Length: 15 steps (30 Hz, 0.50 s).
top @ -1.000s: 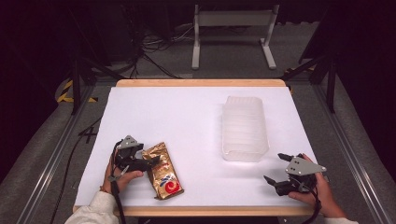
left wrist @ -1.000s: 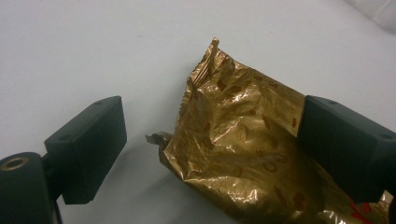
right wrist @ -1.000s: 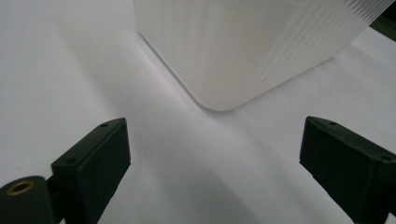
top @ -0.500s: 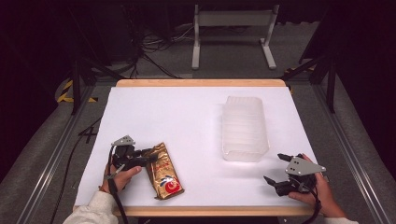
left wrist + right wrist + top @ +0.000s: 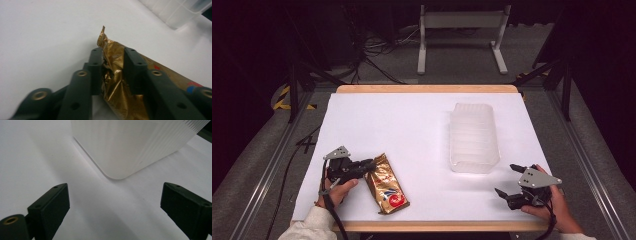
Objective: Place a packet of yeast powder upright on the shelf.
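Observation:
A gold foil packet [image 5: 387, 187] with a red and white logo lies flat near the table's front left. My left gripper [image 5: 369, 164] comes at it from the left, and its jaws have just been closing with the packet's upper end between them. In the left gripper view the two black pads pinch the crumpled gold foil [image 5: 112, 50], so the left gripper [image 5: 112, 56] is shut on the packet. My right gripper [image 5: 505, 179] rests at the front right, open with nothing between its jaws. The right gripper [image 5: 115, 195] faces the near corner of the bin.
A translucent ribbed plastic bin [image 5: 474, 137] stands right of centre on the white table [image 5: 387, 120], and its near corner [image 5: 130, 142] is just beyond the right jaws. A metal stand and cables are on the floor behind the table.
The left jaws went from wide apart to pinched on the packet's upper end, and that hand shifted slightly left. The right hand stayed still.

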Available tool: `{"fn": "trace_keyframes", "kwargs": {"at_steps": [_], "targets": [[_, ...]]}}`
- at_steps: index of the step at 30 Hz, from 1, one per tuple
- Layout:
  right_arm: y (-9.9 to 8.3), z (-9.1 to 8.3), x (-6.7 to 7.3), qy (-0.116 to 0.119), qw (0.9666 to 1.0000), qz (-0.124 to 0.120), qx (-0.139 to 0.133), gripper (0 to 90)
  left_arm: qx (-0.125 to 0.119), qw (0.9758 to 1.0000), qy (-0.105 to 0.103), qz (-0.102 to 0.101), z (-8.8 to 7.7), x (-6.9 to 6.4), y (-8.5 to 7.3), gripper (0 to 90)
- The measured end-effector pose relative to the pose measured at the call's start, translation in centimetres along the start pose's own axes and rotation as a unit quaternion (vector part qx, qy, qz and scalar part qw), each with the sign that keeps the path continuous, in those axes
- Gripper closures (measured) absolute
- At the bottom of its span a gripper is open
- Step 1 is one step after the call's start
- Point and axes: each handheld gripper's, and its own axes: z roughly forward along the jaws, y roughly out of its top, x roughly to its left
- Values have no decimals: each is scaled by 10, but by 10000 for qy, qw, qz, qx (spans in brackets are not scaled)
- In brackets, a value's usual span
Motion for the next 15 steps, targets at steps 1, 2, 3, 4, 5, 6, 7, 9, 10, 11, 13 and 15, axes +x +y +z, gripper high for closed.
{"fn": "trace_keyframes", "kwargs": {"at_steps": [1, 2, 3, 4, 5, 6, 7, 9, 10, 11, 13, 15], "targets": [[0, 0, 0, 11, 10000, -6, 9, 92, 0, 10000, 4, -12, 0, 2, 0, 582], [0, 0, 0, -2, 10000, -10, 14, 92, 28, 9999, 132, -37, -1, 3, 0, 498], [0, 0, 0, -36, 10000, -22, 14, 92, 36, 9998, 195, -68, -1, 3, 0, 463], [0, 0, 0, -56, 10000, -35, 3, 92, 51, 9997, 238, -32, -1, 3, 0, 472], [0, 0, 0, -54, 10000, -33, 3, 91, 89, 9994, 336, -17, -1, 3, 1, 458], [0, 0, 0, -53, 10000, -43, 5, 91, 99, 9994, 324, -10, -2, 3, 1, 460], [0, 0, 1, -40, 10000, -41, 24, 92, 73, 9996, 274, 2, -2, 2, 1, 498], [0, 1, 1, -60, 9999, -66, 47, 94, -16, 9992, 387, 36, -4, 1, 2, 572], [0, 1, 1, -77, 9999, -69, 60, 94, -132, 9988, 474, 75, -6, 1, 3, 643], [0, 2, 1, -88, 9999, -85, 68, 94, -218, 9982, 556, 74, -8, 0, 3, 718], [0, 1, 1, -79, 9999, -78, 78, 94, -196, 9989, 412, 57, -8, 2, 3, 729], [0, 1, 1, -71, 9999, -76, 66, 94, -29, 9992, 405, 71, -5, 1, 1, 600]]}}
